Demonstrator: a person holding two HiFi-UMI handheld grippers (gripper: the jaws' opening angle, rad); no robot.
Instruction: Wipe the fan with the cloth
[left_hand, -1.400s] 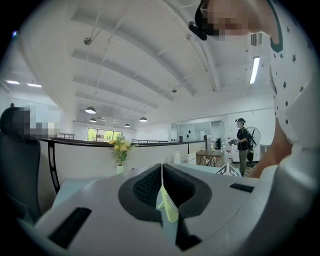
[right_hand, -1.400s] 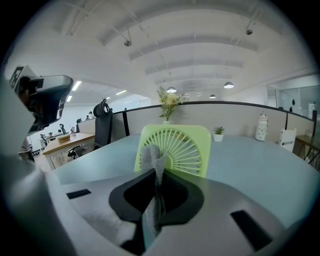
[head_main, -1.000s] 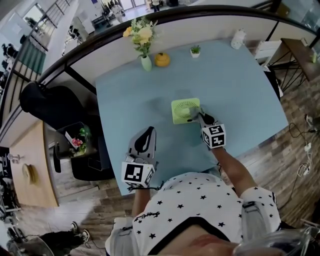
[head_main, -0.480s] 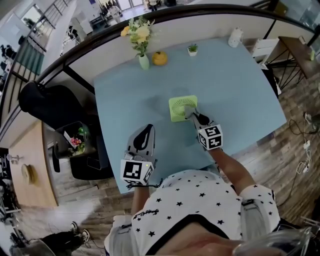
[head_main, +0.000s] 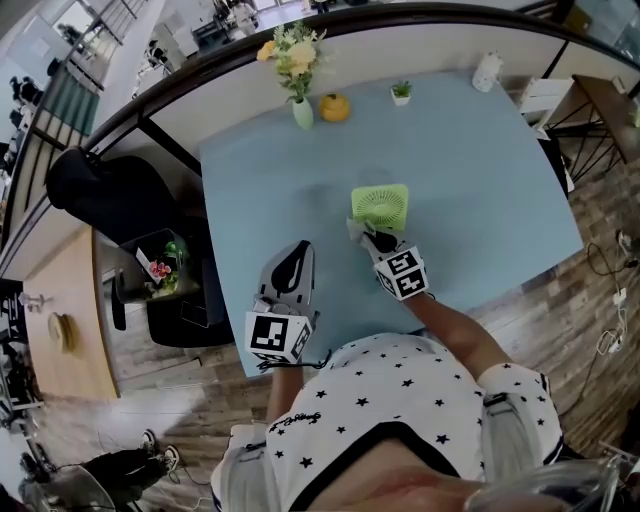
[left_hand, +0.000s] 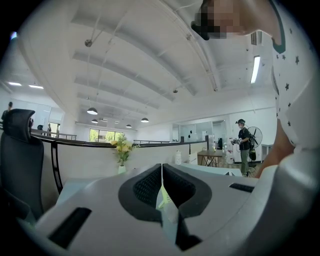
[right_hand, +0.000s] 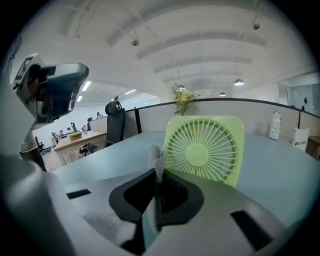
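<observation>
A small square light-green fan (head_main: 380, 207) stands upright near the middle of the blue table (head_main: 480, 170); in the right gripper view the fan (right_hand: 204, 148) faces me with its round grille. My right gripper (head_main: 366, 234) sits just in front of the fan's lower left corner, shut on a grey cloth (right_hand: 156, 162) that sticks up between its jaws. The cloth (head_main: 357, 229) is close to the fan's front; contact cannot be told. My left gripper (head_main: 292, 268) rests near the table's front left, jaws together with nothing between them (left_hand: 161, 175).
At the table's far edge stand a vase of flowers (head_main: 299, 60), an orange pumpkin-like ornament (head_main: 335, 107), a tiny potted plant (head_main: 401, 93) and a white bottle (head_main: 486, 71). A black office chair (head_main: 95, 190) stands left of the table.
My right gripper with the cloth has slid left, from the fan's right side to in front of its lower left corner. The left gripper has stayed put.
</observation>
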